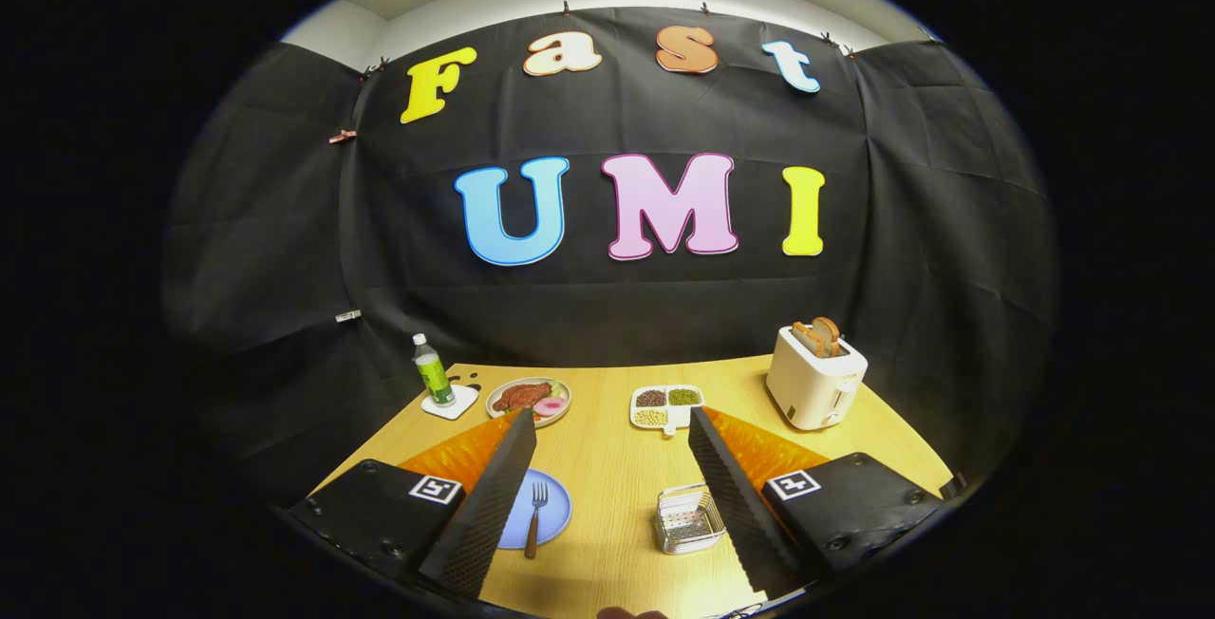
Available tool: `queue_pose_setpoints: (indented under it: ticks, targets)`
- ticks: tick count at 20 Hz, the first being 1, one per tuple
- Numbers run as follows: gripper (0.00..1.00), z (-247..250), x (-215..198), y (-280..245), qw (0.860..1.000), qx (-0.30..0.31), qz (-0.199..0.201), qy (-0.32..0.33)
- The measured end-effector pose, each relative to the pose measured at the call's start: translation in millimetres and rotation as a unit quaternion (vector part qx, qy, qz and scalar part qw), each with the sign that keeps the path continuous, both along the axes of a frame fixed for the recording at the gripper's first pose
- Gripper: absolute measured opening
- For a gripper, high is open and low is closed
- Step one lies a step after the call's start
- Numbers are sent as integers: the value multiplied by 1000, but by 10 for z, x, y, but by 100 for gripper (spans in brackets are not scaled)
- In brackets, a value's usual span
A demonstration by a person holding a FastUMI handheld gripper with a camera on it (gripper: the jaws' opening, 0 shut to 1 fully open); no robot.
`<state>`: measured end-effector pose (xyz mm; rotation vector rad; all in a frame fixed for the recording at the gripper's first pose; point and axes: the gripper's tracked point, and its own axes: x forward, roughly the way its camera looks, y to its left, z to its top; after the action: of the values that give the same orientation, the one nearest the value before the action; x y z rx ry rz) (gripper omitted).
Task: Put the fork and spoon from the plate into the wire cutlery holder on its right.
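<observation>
**Gripper spread wide above table; fork on plate, holder between the fingers**

Hidden or unclear: the blue plate (549,508) is partly covered by the left finger, so only its right part shows. One fork (535,516) lies on that part, tines toward the far wall, handle toward the camera. A spoon cannot be made out; whether it lies under the finger cannot be told. The wire cutlery holder (690,518) has its right side crossed by the right finger; its contents are too small to read. A rounded sliver at the bottom centre of the frame is too cut off to identify.

Tool state: gripper (612,423) fingers stand far apart, clamped on nothing, raised above the wooden table (612,477).

Task things relative to tool: plate and fork sit at lower left of centre, just inside the left finger. Holder sits at lower right of centre, just inside the right finger. Plate and holder are apart, bare table between them.

Beyond the fingertips, mid-frame: a plate of food (529,399) at left, a divided dish of beans (666,405) at centre, a green bottle (433,371) on a white coaster (452,403) further left, a white toaster (815,376) with bread at right.
</observation>
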<state>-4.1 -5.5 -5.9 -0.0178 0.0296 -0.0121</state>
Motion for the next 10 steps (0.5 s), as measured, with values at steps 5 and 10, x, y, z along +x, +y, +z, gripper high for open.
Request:
queue_pose_setpoints:
  ticks: [5, 10]
  targets:
    - [99, -43, -22, 4, 1000, 19, -19, 10]
    - [99, -98, -67, 24, 999, 20, -16, 31]
